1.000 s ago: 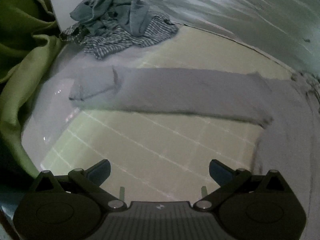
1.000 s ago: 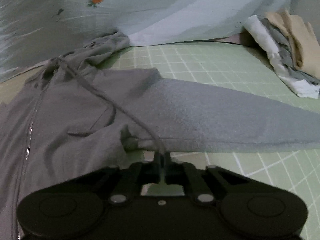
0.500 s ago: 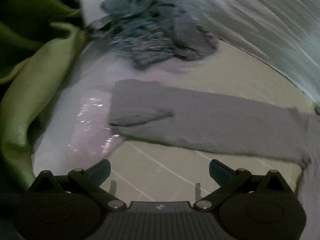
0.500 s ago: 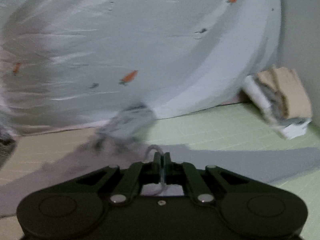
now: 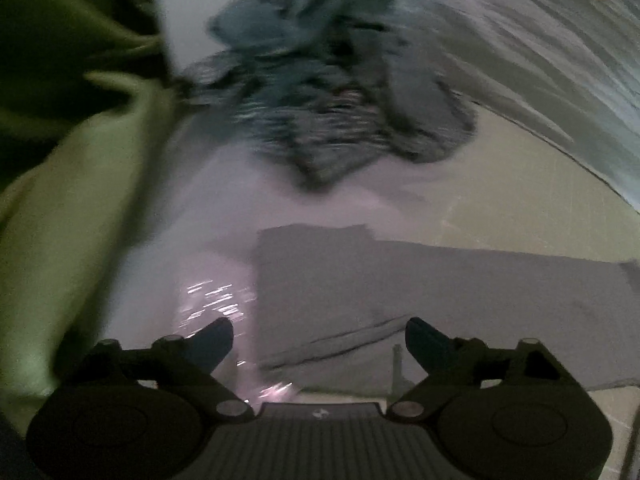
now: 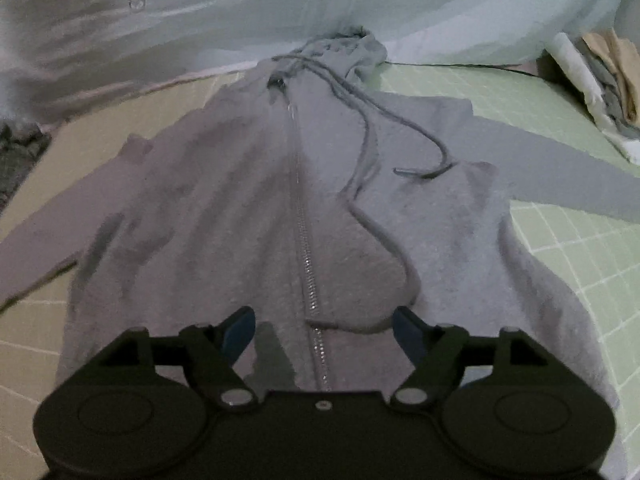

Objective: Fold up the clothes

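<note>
A grey zip-up hoodie (image 6: 248,216) lies flat and face up on a green grid mat (image 6: 568,256), hood at the far end, both sleeves spread sideways. Its drawstring (image 6: 376,184) trails loose across the chest. My right gripper (image 6: 323,330) hangs open over the lower front, straddling the zipper (image 6: 308,280), with nothing held. In the left wrist view the hoodie's left sleeve (image 5: 420,292) stretches across the mat. My left gripper (image 5: 319,338) is open just above the sleeve's cuff end, its fingers on either side of the cloth edge.
A heap of blue and striped clothes (image 5: 328,92) lies beyond the sleeve. Green fabric (image 5: 68,184) hangs at the left. A pale sheet with carrot prints (image 6: 200,12) runs along the back. Folded clothes (image 6: 600,76) are stacked at the far right.
My right gripper let go of the drawstring, opened and moved over the hoodie's front. My left gripper came down and forward to the sleeve's cuff end, staying open.
</note>
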A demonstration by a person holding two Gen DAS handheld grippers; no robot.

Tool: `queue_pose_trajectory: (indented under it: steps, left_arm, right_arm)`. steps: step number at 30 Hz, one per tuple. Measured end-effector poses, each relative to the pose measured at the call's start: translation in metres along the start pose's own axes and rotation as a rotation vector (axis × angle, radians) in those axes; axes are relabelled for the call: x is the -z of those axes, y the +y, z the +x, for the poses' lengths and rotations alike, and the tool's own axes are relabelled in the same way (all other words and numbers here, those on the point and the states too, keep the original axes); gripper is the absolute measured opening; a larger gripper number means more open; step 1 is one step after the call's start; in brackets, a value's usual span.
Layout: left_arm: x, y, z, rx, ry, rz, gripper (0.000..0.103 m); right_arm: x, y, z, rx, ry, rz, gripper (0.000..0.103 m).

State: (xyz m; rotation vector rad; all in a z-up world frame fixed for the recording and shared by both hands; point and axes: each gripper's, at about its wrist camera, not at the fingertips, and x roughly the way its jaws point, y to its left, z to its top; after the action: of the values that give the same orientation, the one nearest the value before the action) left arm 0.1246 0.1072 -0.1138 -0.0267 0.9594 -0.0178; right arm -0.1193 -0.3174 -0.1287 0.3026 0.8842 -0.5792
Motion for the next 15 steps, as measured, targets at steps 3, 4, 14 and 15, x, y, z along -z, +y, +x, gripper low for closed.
queue_pose_trajectory:
  steps: [3,4,14,15]
  left_arm:
    - [-0.001,-0.011,0.01,0.017,-0.001,0.049,0.089]
    - [0.0,-0.013,0.013,0.011,-0.002,0.061,0.089]
    - [-0.005,-0.005,0.021,-0.028,-0.045,0.054,0.016]
    - [-0.007,0.002,0.018,-0.026,-0.056,0.023,0.015]
  right_arm:
    - [-0.001,-0.001,0.006,0.005,0.021,0.027,0.079]
    - [-0.001,-0.001,0.009,0.007,0.031,0.032,0.079]
    - [0.005,0.005,0.01,0.026,0.028,0.027,0.083]
    - [0.005,0.005,0.01,0.028,0.028,0.029,0.083]
